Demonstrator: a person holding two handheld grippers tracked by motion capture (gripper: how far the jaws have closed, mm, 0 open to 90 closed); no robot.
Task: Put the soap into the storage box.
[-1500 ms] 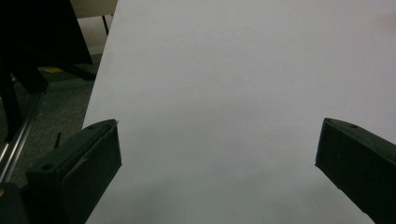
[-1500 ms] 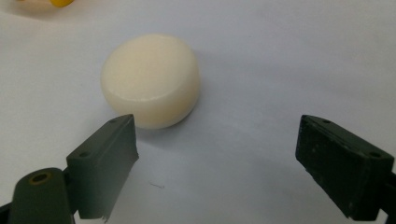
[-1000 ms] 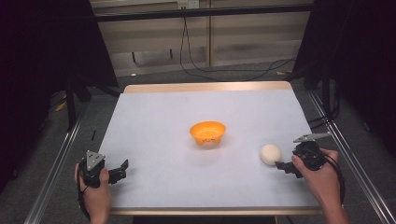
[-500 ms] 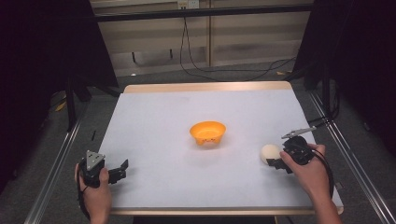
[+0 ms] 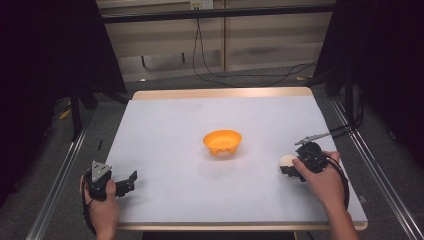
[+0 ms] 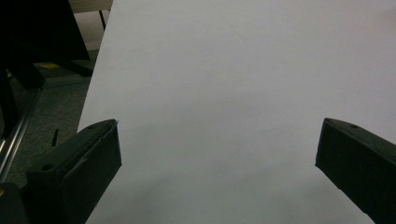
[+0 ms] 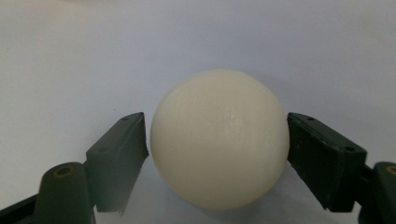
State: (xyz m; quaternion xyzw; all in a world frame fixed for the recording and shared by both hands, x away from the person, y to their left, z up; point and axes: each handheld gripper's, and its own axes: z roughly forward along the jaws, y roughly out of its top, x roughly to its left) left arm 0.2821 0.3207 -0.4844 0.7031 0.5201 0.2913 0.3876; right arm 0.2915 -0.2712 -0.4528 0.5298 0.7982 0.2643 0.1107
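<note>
A cream white ball [image 5: 287, 161] rests on the white table [image 5: 170, 130] at the right, near the front. My right gripper [image 5: 290, 168] is shut on the ball. In the right gripper view the ball [image 7: 218, 135] sits between the two black jaws, and both press its sides. An orange bowl [image 5: 222, 141] stands upright at the table's middle, left of the ball. At the front left corner my left gripper [image 5: 130, 182] hovers open over bare table, pointing right. The left gripper view shows its jaws [image 6: 217, 154] wide apart with nothing between them.
Metal rails run along the table's left [image 5: 60, 180] and right [image 5: 380, 170] sides. Black cables [image 5: 220, 75] lie on the floor beyond the far edge. The table's left edge [image 6: 95, 88] lies close to my left gripper.
My right gripper has moved left and forward to the ball, and its jaws have closed on it. The left gripper and the bowl have stayed put.
</note>
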